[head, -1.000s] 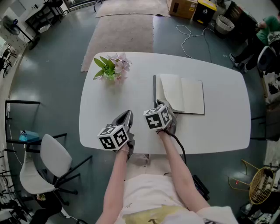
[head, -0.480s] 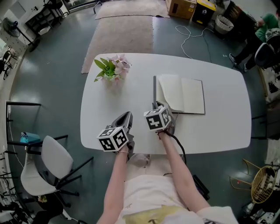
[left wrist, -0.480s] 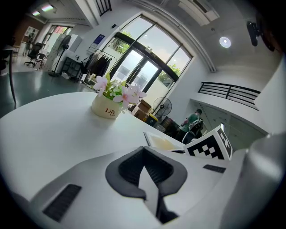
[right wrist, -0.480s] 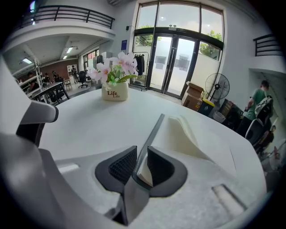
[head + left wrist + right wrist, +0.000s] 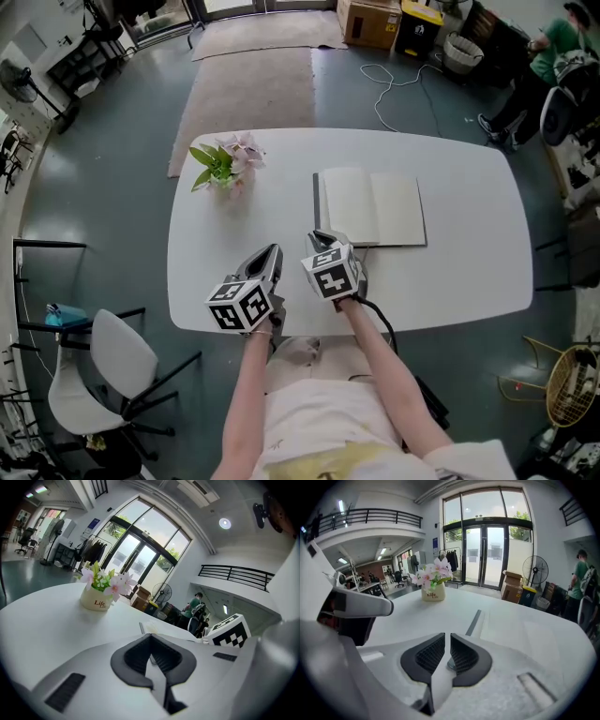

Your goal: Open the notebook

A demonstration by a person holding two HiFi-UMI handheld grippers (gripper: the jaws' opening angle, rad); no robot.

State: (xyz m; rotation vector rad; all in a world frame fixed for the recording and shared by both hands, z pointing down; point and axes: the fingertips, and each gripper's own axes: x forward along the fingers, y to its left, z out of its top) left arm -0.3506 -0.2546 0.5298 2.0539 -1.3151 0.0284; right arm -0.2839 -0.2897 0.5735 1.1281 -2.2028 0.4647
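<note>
The notebook (image 5: 373,208) lies open on the white table (image 5: 450,281), cream pages up, with its dark cover edge (image 5: 316,201) at the left. In the right gripper view it (image 5: 520,634) lies just past the jaws. My right gripper (image 5: 317,235) hovers at the notebook's near-left corner. Its jaws (image 5: 447,636) have just been closing; a narrow slit remains with nothing in it. To its left, over bare table, my left gripper (image 5: 273,251) has its pads (image 5: 151,638) together, empty. The left gripper view catches the notebook (image 5: 149,628) edge-on.
A small pot of pink flowers (image 5: 223,161) stands at the table's far left. A white chair (image 5: 103,356) is off the table's near-left corner. A rug (image 5: 248,94), a cable (image 5: 394,80) and boxes (image 5: 370,19) lie beyond, and a person (image 5: 548,47) is at the far right.
Both grippers have lifted slightly and come a little nearer the person. The notebook lies open as before. The head view has shifted.
</note>
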